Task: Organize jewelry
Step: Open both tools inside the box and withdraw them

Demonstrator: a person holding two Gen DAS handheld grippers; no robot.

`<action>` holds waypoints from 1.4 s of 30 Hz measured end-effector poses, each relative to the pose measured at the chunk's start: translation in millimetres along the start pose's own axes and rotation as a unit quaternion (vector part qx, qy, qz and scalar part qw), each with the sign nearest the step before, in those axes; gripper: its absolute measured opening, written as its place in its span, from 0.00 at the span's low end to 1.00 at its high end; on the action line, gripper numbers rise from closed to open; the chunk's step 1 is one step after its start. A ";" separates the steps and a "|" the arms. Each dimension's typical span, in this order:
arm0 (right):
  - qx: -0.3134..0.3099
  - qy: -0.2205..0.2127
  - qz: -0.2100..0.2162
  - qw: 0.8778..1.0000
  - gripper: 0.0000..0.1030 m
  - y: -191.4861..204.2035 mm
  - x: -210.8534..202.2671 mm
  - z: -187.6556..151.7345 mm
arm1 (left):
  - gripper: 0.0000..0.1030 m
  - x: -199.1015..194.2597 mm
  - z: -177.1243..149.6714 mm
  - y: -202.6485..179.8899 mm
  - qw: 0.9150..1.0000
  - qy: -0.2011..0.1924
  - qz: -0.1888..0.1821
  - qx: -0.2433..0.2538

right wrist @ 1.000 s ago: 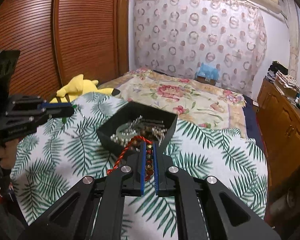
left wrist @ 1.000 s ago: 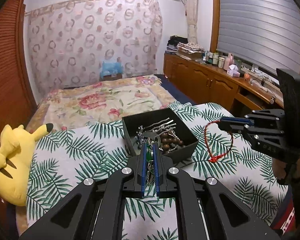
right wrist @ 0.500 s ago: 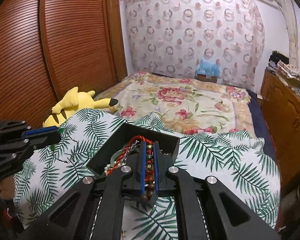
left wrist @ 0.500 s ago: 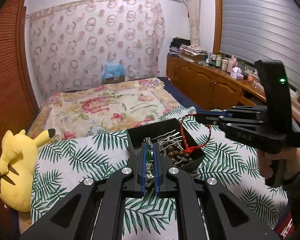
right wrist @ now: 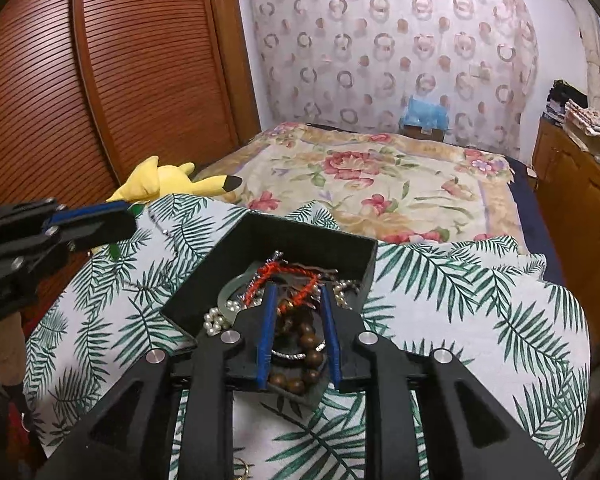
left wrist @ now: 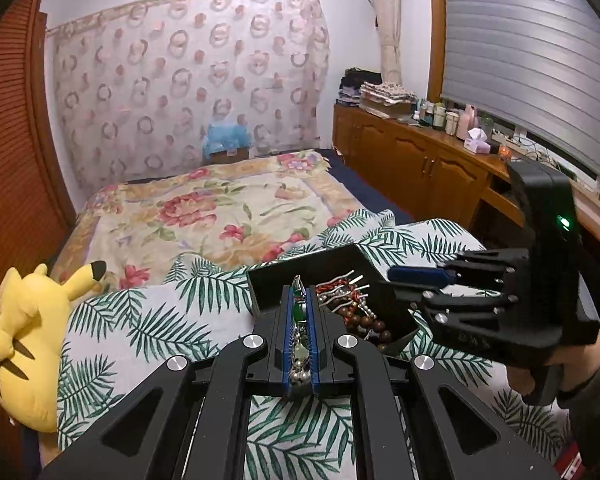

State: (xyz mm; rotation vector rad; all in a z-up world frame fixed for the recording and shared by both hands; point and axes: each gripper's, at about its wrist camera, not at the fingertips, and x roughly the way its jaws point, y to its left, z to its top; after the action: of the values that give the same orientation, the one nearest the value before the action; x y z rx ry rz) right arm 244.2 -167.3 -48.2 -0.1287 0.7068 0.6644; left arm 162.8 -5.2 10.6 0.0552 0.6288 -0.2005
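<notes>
Red cord bracelet (right wrist: 278, 276) lying in the black box (right wrist: 308, 240) among beads and pearls, right gripper (right wrist: 296, 308) spread above it. Left gripper (left wrist: 300, 316) pinching a green-stoned chain (left wrist: 299, 312) just short of the box. Mostly sorted, by the look; that chain left to drop in.

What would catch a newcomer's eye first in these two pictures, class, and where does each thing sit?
First comes the black box heaped with jewelry on the palm-leaf cloth, a red cord bracelet lying on top. The right gripper hangs open just over it, while the left gripper is shut on a green-beaded chain. At the left edge of the bed lies a yellow plush toy.
</notes>
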 end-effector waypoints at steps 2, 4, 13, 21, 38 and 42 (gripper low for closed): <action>-0.005 -0.002 -0.005 1.000 0.24 0.0 -3.8 -4.2 | 0.05 6.2 2.9 -1.1 1.000 0.002 0.004 0.003; -0.008 -0.003 -0.009 1.000 0.24 -0.5 -7.5 -7.1 | 0.05 12.5 6.6 -1.8 1.000 0.004 0.006 0.005; -0.012 -0.010 -0.012 1.000 0.24 -4.7 -24.7 -25.8 | 0.05 42.9 14.8 -5.9 1.000 0.021 0.020 0.011; -0.010 -0.011 -0.009 1.000 0.24 -8.3 -32.5 -36.1 | 0.05 75.8 10.4 0.7 0.999 0.046 0.027 0.008; -0.011 -0.010 -0.003 1.000 0.24 2.9 -32.0 -41.3 | 0.39 63.5 9.5 10.6 0.998 0.041 0.045 -0.003; -0.016 -0.011 -0.008 1.000 0.24 5.1 -36.0 -50.7 | 0.48 43.3 -5.7 3.3 0.999 0.034 0.042 -0.001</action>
State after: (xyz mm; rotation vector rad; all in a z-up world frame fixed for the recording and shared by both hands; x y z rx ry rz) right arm 192.4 -198.5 -63.3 -0.1555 0.6729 0.6615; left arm 194.3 -8.7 -19.5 0.0868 0.6926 -0.1177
